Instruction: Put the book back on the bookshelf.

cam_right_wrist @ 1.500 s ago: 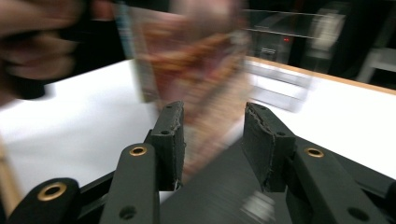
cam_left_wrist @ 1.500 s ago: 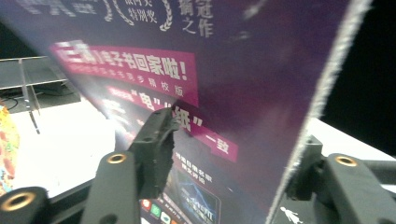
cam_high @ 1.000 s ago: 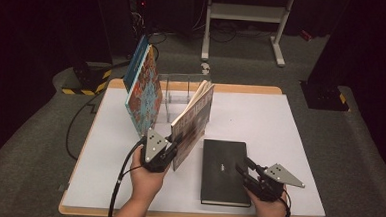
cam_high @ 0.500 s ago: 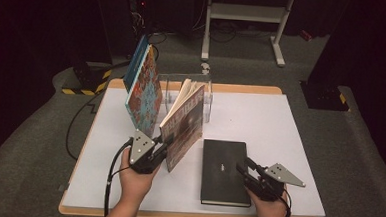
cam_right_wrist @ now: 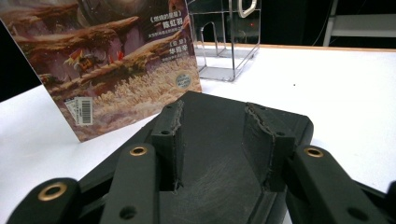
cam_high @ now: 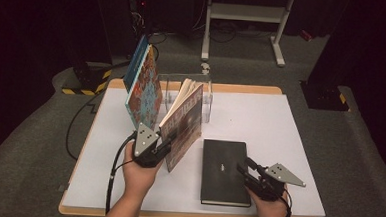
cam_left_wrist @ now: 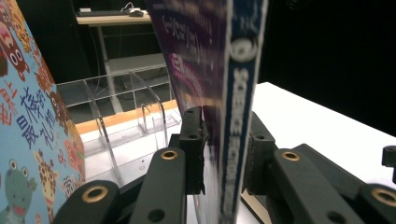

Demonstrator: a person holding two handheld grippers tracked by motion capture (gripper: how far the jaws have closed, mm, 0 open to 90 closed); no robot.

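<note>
Near the front-left of the white table (cam_high: 289,143), the left gripper (cam_high: 154,149) is pinching the lower spine edge of a paperback book (cam_high: 184,123), its jaws pressed against both covers as seen in the left gripper view. That book is standing upright on its bottom edge, leaning slightly, with its pages fanning open at the top. Just behind it, a clear acrylic book stand (cam_high: 206,96) is sitting at the table's far edge. To the left, a colourful picture book (cam_high: 144,88) is standing upright, near the paperback but apart from it, leaving a narrow lane between them. To the right, a black book (cam_high: 225,170) is lying flat, its near edge close to the table's front edge. The right gripper (cam_high: 250,175) is resting at that book's right edge, jaws spread over the cover without clamping it. Open table is lying beyond the black book on the right.
</note>
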